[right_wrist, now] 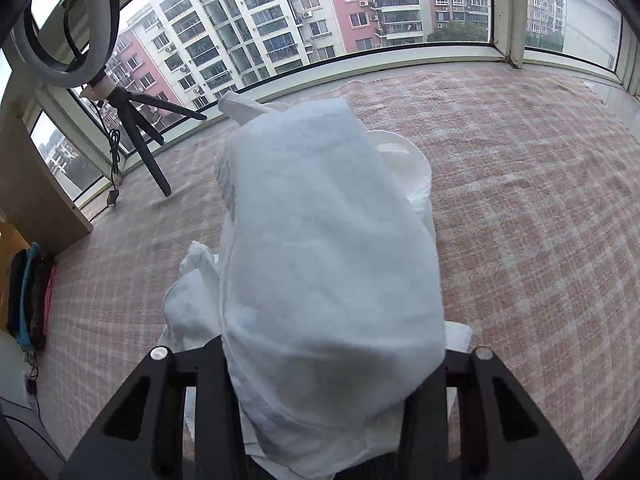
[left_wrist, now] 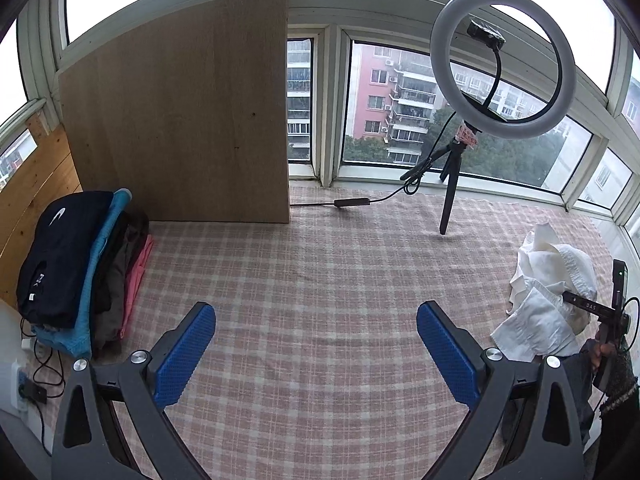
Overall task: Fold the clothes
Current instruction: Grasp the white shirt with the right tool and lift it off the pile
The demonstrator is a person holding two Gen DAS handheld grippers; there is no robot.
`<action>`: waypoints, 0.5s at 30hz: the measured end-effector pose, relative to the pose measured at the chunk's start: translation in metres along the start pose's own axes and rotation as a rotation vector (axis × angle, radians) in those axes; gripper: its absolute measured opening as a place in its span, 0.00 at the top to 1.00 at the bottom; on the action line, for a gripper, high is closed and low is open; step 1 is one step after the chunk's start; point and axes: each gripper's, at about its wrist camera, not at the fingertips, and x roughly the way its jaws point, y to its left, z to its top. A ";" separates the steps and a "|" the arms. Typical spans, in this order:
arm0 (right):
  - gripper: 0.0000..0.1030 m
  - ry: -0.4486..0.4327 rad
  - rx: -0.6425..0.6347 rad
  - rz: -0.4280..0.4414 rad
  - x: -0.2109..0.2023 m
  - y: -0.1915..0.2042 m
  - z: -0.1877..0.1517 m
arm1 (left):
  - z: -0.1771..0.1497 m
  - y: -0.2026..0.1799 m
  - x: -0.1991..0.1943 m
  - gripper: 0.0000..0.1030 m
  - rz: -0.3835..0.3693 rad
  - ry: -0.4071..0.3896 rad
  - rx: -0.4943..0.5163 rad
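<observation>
Left wrist view: the left tool (left_wrist: 316,354) fills the bottom of the frame with its blue-padded fingers (left_wrist: 184,356) spread wide and nothing between them, above the pink checked cloth (left_wrist: 320,272) that covers the surface. At the lower right edge the right tool (left_wrist: 596,308) has a crumpled white garment (left_wrist: 548,292) bunched over its front end. At the left edge sits a stack of folded clothes (left_wrist: 76,264), a dark top uppermost, then blue, dark and pink layers. Behind the stack a wooden board (left_wrist: 180,120) stands upright, filling the upper left. A ring light (left_wrist: 504,64) on a small tripod (left_wrist: 452,184) stands at the upper right, before the windows (left_wrist: 384,104).

In the right wrist view the white garment (right_wrist: 320,264) fills the centre and drapes over the tool's fingers, hiding them; the tool grips the cloth, which hangs from it over the checked surface. The folded stack (right_wrist: 30,296) shows at the left edge.
</observation>
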 end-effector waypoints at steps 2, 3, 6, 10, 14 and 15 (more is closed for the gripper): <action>0.73 -0.020 0.041 0.039 -0.018 0.005 0.003 | 0.001 0.017 -0.006 0.02 0.007 -0.016 -0.017; 0.78 -0.052 0.050 0.061 -0.034 0.013 0.007 | 0.002 0.026 -0.009 0.02 0.014 -0.024 -0.023; 0.80 -0.153 0.050 0.117 -0.084 0.044 0.017 | 0.005 0.055 -0.021 0.02 0.033 -0.050 -0.043; 0.80 -0.240 -0.081 0.170 -0.142 0.129 0.015 | 0.006 0.095 -0.043 0.02 0.035 -0.092 -0.072; 0.80 -0.272 -0.198 0.257 -0.167 0.225 0.000 | 0.003 0.135 -0.066 0.02 0.062 -0.126 -0.090; 0.80 -0.270 -0.207 0.310 -0.167 0.247 -0.004 | 0.002 0.146 -0.072 0.02 0.072 -0.133 -0.092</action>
